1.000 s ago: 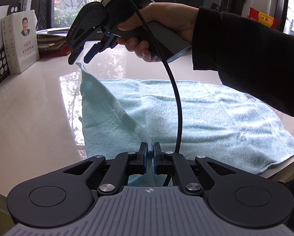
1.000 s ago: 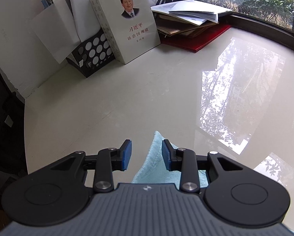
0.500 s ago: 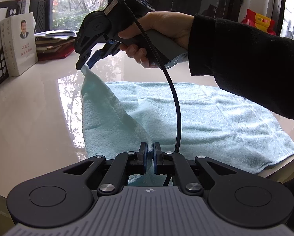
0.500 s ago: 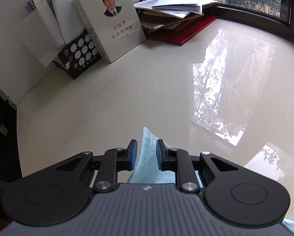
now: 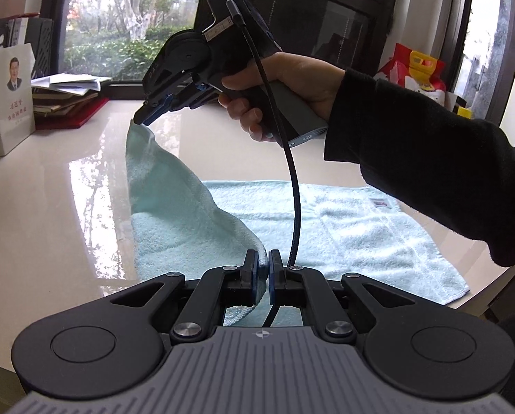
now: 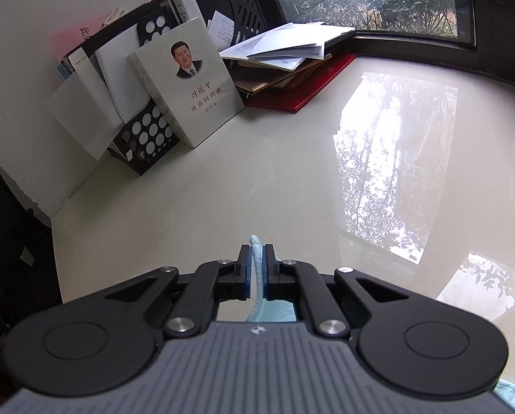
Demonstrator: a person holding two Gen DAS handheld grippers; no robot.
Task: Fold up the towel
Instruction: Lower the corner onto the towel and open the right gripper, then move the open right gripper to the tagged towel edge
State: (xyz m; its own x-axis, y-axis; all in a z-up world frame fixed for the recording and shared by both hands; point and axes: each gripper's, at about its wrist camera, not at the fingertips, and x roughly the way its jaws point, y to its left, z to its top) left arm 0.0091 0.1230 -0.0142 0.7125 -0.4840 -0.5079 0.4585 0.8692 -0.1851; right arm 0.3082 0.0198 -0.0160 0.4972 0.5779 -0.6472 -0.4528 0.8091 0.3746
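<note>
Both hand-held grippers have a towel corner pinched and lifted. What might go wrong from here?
1. The right hand-held gripper pinches only the towel's corner tip, which may slip out.
2. The cable hangs near the left hand-held gripper and could snag.

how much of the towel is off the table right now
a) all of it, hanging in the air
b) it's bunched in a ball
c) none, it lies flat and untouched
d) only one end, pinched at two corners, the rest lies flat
d: the right gripper and left gripper each pinch a corner of the towel, raising that end while the rest lies flat on the table.
</note>
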